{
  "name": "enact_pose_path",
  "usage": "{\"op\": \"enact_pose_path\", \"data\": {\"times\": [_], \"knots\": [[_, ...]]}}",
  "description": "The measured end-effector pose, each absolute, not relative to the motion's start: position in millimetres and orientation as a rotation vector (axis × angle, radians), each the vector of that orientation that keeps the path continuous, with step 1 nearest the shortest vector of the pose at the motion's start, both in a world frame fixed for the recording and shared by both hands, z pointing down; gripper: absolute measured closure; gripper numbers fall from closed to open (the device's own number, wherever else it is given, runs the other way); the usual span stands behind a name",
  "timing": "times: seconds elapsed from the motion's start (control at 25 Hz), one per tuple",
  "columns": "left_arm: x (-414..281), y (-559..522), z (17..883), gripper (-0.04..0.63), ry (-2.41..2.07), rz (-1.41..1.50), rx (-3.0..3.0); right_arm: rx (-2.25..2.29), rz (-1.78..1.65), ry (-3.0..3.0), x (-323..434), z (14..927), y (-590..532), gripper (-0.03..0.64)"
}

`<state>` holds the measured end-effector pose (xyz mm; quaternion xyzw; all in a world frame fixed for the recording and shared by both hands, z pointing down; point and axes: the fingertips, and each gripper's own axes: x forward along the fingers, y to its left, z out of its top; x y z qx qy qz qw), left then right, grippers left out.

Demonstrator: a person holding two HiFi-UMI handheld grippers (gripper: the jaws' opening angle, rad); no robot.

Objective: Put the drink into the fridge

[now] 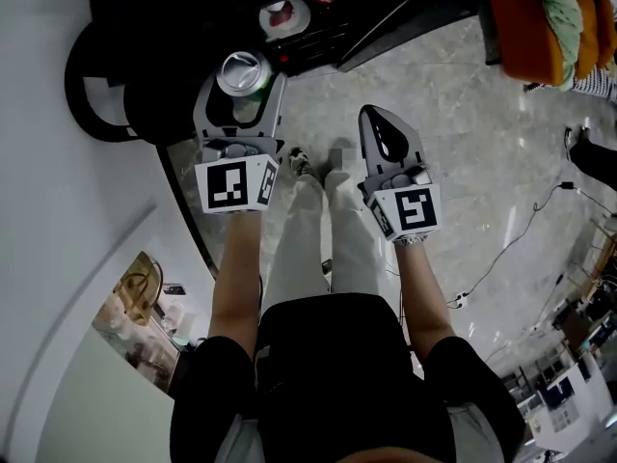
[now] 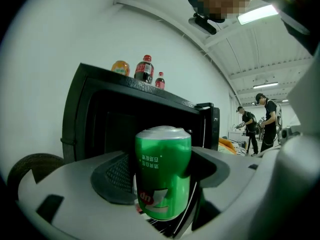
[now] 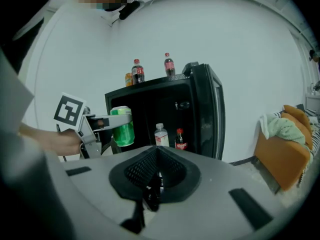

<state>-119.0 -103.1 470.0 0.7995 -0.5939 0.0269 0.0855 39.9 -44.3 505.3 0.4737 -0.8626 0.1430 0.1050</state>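
Note:
My left gripper (image 1: 241, 85) is shut on a green drink can (image 1: 243, 73), held upright in front of the small black fridge (image 1: 183, 37). In the left gripper view the can (image 2: 162, 171) sits between the dark pads, with the fridge (image 2: 100, 119) just behind it. The right gripper view shows the fridge (image 3: 150, 109) with its door (image 3: 212, 114) swung open to the right, and the can (image 3: 121, 126) at the left of the opening. My right gripper (image 1: 384, 128) hangs shut and empty over the floor, a little to the right of the left one.
Inside the fridge stand a water bottle (image 3: 160, 134) and a cola bottle (image 3: 181, 140). Cola bottles (image 3: 137, 71) stand on top of it. An orange seat (image 3: 282, 154) piled with cloth sits at the right. Two people (image 2: 262, 121) stand far off. A cable (image 1: 521, 230) lies on the floor.

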Motion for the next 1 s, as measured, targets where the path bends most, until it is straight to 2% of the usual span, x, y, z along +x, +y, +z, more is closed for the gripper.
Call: {"op": "enact_pose_path", "data": {"times": [0.52, 1.0], "knots": [[-126.2, -148.1, 540.5, 0.258, -1.790, 0.027, 2.370, 1.354, 0.474, -2.510, 31.6, 582.1, -32.2, 0.603], [-143.1, -182.2, 593.6, 0.258, -1.847, 0.046, 2.322, 1.290, 0.461, -2.553, 17.7, 610.5, -43.2, 0.603]]}}
